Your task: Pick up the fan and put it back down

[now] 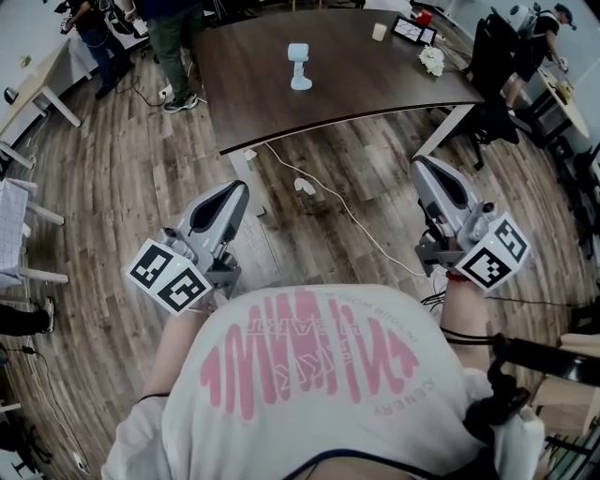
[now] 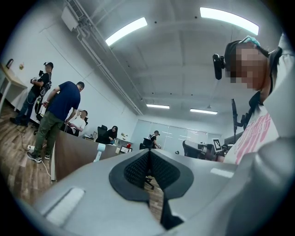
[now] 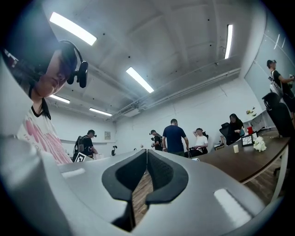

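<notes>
Left hand-held gripper (image 1: 232, 192) and right hand-held gripper (image 1: 424, 169), jaws together and empty, sit far from the fan (image 1: 300, 66); reaching unopened could topple it.

Table (image 1: 375, 89) – dk matt wood; fan (image 1: 299, 66) – smooth plastic.

A dark brown wooden table (image 1: 375, 89) on white legs stands on a wood-plank floor (image 1: 122, 197). A small pale blue fan (image 1: 299, 66) stands upright near the middle of the tabletop, well apart from the rest. Toward the far right corner are a pale cup (image 1: 380, 32), a small screen (image 1: 414, 31) and a red object (image 1: 423, 17). A bunch of white flowers (image 1: 432, 61) lies near the right edge. On the floor, a white cable (image 1: 356, 225) runs out from under the table, with a white plug (image 1: 305, 187) beside it.
</notes>
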`<move>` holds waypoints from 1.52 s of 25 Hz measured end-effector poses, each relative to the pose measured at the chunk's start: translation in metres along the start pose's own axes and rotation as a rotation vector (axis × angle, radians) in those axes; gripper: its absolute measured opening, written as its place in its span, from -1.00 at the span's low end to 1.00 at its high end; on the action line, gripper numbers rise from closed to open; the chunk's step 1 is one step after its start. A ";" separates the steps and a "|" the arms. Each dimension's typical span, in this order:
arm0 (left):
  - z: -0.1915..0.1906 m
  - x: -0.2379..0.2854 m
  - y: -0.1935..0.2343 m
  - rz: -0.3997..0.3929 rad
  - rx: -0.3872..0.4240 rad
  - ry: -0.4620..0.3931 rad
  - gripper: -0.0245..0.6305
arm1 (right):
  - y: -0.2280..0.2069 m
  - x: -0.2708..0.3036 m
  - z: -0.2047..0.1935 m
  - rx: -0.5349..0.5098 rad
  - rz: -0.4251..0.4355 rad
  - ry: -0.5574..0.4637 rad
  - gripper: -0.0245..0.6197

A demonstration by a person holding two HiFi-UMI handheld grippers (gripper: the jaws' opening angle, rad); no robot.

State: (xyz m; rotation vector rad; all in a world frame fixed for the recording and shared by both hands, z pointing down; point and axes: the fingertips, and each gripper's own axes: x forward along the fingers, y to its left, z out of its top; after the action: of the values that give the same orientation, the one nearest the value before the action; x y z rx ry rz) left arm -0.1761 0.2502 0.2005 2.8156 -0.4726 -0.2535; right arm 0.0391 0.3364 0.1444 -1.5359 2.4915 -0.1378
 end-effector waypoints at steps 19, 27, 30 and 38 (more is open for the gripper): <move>0.009 0.039 0.040 0.011 0.032 -0.026 -0.87 | -0.038 0.031 -0.018 0.008 -0.034 0.056 -0.84; -0.012 0.063 0.056 0.056 0.006 0.044 -0.86 | -0.073 0.073 -0.030 0.107 0.086 0.060 -0.90; -0.010 0.075 0.073 0.091 0.000 0.044 -0.87 | -0.095 0.091 -0.036 0.075 0.086 0.118 -0.90; -0.005 0.113 0.106 0.152 0.013 0.061 -0.87 | -0.159 0.130 -0.050 0.086 0.096 0.238 -0.90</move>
State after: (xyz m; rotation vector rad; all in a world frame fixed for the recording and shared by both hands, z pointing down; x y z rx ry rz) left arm -0.1008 0.1159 0.2226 2.7731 -0.6731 -0.1339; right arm 0.1100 0.1470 0.2061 -1.4371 2.6944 -0.4291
